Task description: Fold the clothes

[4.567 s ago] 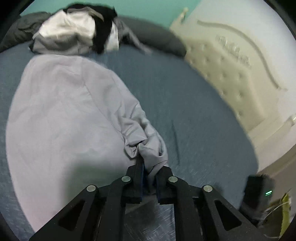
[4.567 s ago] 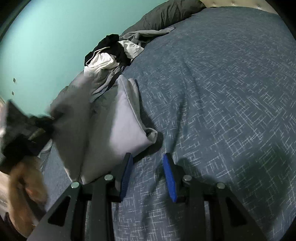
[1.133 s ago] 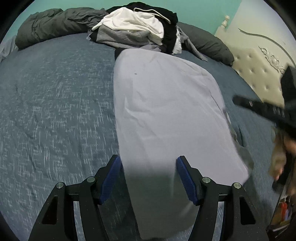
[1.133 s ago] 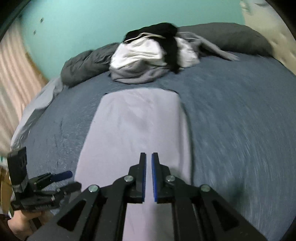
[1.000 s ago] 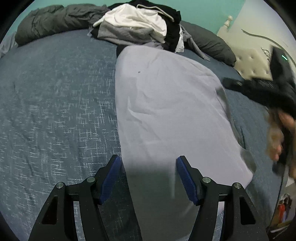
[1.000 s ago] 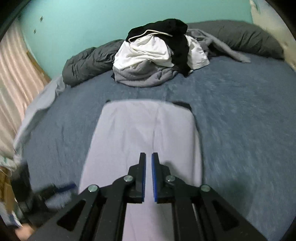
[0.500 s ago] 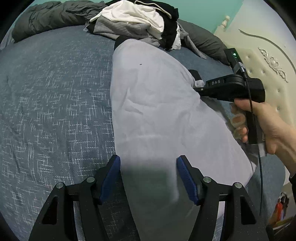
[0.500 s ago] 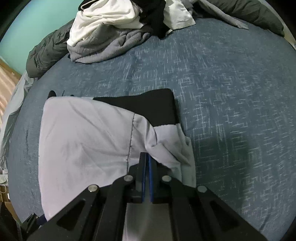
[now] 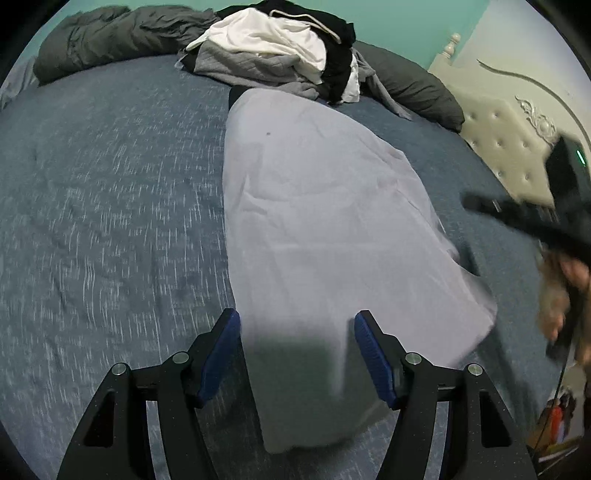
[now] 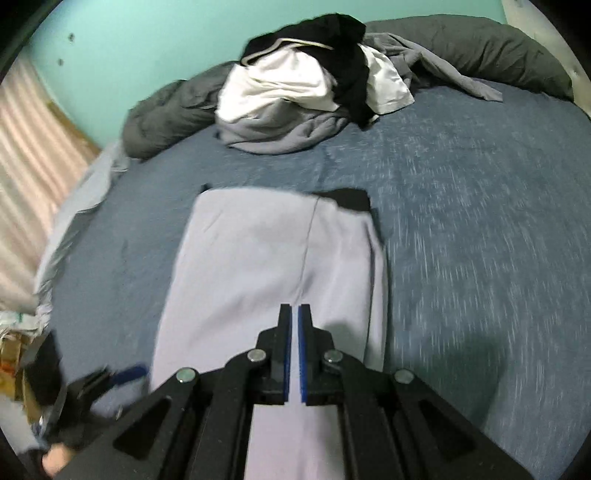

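Note:
A pale lavender garment (image 9: 325, 229) lies folded into a long strip on the blue bed (image 9: 110, 184). My left gripper (image 9: 297, 315) is open just above its near end, one finger on each side of the cloth, holding nothing. My right gripper (image 10: 294, 308) is shut and empty above the middle of the garment (image 10: 266, 258). A black item (image 10: 351, 199) shows from under the garment's far right corner. In the left wrist view the right gripper (image 9: 480, 205) is a dark blur off the garment's right edge. The left gripper (image 10: 125, 371) shows blurred at the lower left of the right wrist view.
A pile of white, grey and black clothes (image 9: 277, 51) sits at the far end of the bed, with a dark grey duvet (image 9: 110, 33) behind it. A cream tufted headboard (image 9: 498, 136) stands at the right. Curtains (image 10: 33, 158) hang at the left.
The shut right gripper was down at the garment's bunched far right corner; it has drawn back toward the near end, and that corner lies flatter. The left gripper stays open over the near end.

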